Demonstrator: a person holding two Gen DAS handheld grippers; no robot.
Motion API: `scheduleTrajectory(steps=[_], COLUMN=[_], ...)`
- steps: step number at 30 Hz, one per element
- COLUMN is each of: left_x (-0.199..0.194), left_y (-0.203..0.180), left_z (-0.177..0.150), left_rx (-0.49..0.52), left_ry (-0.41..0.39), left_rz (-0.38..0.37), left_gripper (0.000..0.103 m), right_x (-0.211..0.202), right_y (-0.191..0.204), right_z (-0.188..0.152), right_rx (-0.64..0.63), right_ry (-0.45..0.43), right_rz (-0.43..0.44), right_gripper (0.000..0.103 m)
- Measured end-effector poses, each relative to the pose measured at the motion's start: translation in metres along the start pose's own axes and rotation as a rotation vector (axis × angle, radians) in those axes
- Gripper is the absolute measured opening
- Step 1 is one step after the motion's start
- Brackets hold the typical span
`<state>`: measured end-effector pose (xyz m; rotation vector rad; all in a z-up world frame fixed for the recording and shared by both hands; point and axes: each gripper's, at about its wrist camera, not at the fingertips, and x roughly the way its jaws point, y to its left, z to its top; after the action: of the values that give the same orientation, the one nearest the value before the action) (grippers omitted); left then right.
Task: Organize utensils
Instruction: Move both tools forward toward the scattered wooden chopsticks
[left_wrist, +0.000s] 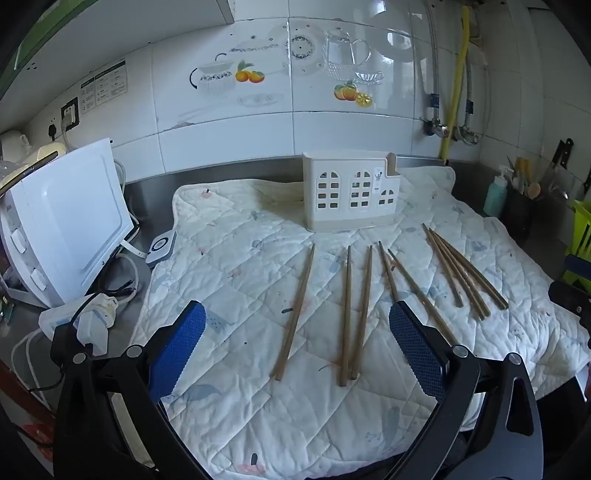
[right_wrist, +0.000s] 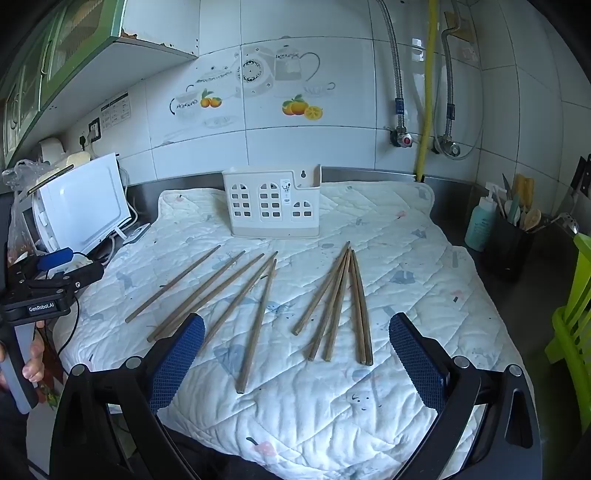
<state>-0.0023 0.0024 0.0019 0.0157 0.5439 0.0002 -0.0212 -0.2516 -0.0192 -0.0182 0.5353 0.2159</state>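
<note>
Several brown wooden chopsticks (left_wrist: 364, 310) lie loose on a white quilted mat (left_wrist: 258, 406), fanned out towards me. In the right wrist view they fall into a left group (right_wrist: 258, 321) and a right bundle (right_wrist: 338, 302). Behind them stands a white house-shaped utensil holder (left_wrist: 351, 194), also in the right view (right_wrist: 273, 206), empty as far as I can see. My left gripper (left_wrist: 297, 321) hovers open above the near ends of the left chopsticks. My right gripper (right_wrist: 297, 328) hovers open over the near chopstick ends. Nothing sits between either pair of blue pads.
A white appliance (left_wrist: 70, 221) with cables and plugs (left_wrist: 92, 317) crowds the left of the steel counter. At the right stand a teal bottle (right_wrist: 480, 225), a black utensil pot (right_wrist: 511, 240) and a green rack (right_wrist: 576, 314). A hand (right_wrist: 33, 365) holds the left gripper's handle.
</note>
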Motion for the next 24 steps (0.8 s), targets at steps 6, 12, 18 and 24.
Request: scheduleTrajectory(steps=[6,12,18,24], left_x=[0.009,0.011,0.012,0.014], left_y=[-0.002,0.003,0.002,0.006], left_z=[0.003,-0.002,-0.001,-0.003], left_rx=[0.005,0.001,-0.009,-0.015], left_ry=[0.038,0.032,0.043,0.042], left_rz=[0.007,0.003,0.016,0.021], left_gripper=[0.098,0.098,0.098,0.098], right_x=[0.001,0.003,0.003,0.005], right_y=[-0.002,0.004,0.001,-0.002], right_z=[-0.002,-0.001,-0.002,-0.001], right_rx=[-0.003,-0.014,-0.015,-0.008], right_ry=[-0.002,-0.001,-0.006,-0.006], right_rz=[0.002,0.008,-0.002,-0.016], right_gripper=[0.097,0.097,0.097,0.097])
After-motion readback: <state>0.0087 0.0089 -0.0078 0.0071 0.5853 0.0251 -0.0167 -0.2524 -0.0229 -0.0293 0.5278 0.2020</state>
